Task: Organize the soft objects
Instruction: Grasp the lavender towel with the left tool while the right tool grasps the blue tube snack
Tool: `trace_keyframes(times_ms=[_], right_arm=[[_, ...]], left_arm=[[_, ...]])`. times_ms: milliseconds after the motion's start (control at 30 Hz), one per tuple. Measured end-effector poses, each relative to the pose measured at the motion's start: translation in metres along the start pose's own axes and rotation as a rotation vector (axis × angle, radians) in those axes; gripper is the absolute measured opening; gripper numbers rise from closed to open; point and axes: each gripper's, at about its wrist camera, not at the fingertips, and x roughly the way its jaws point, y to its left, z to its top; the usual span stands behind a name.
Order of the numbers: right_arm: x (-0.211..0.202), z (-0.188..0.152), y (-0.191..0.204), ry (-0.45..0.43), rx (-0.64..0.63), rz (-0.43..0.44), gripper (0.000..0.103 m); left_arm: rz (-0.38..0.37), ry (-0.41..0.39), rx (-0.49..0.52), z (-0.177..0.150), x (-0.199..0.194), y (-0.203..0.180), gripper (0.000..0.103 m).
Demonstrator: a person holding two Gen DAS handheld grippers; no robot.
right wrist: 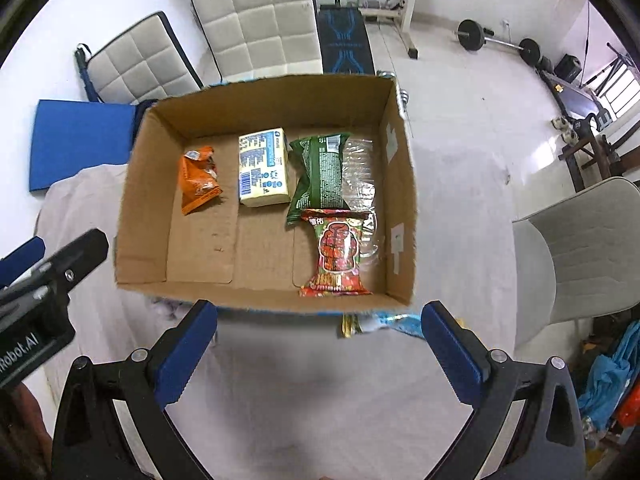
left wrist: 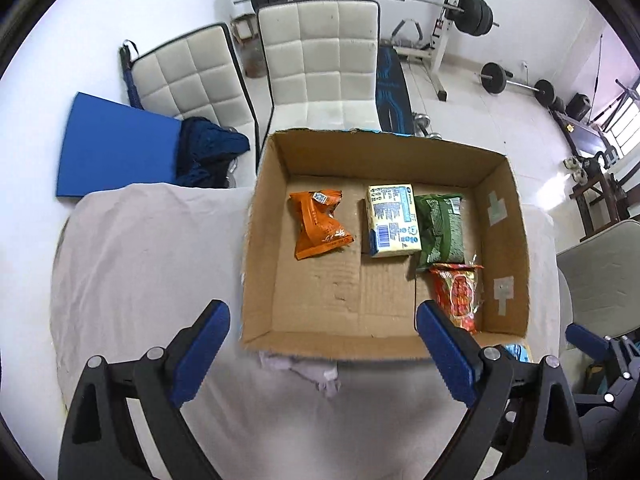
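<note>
Both grippers, left and right, spread wide, empty, above cardboard box. Red packet at box's 4 o'clock; orange packet at 10.

The cardboard box stands open-topped on the cloth-covered counter, so entry from above is clear. Its floor is bare across the near half and at 9 o'clock. Toward 12 o'clock sit the orange packet, yellow pack and green packet. The red packet fills the strip at 3 o'clock, close beside the wall. The near wall rises between the counter and the floor. Left of the box the counter lies free; two white chairs stand behind it.
</note>
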Motion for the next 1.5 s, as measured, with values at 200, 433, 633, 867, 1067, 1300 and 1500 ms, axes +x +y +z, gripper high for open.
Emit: trace_keyframes(times_ms=[200,433,633,867,1067,1300,1500], right_arm=[[-0.038,-0.024,-0.005,-0.042,-0.007,0.021,0.103],[-0.079,-0.044,-0.001,-0.094,-0.043,0.043,0.103],[-0.086,-0.046,-0.011,-0.093,-0.018,0.084,0.103],[-0.028,-0.048,-0.082,0.002,0.148,0.062,0.103],[0.061,-0.051,-0.117,0.119,0.059,0.009,0.103],[0.169,-0.052,-0.112,0.249,-0.187,-0.064,0.102],[0.212,-0.057,-0.098,0.283,-0.323,-0.096,0.082]], left_arm=[[-0.009,-0.034,0.011,-0.025,-0.038,-0.005,0.096],[-0.021,-0.079,-0.011,-0.044,-0.075,-0.007,0.096],[-0.050,-0.094,-0.067,-0.046,-0.091,0.000,0.096],[-0.051,-0.007,-0.157,-0.057,-0.051,0.017,0.096],[-0.037,0.134,-0.218,-0.083,0.016,0.024,0.096],[-0.014,0.287,-0.275,-0.108,0.093,0.030,0.096],[-0.051,0.365,-0.364,-0.114,0.143,0.043,0.096]])
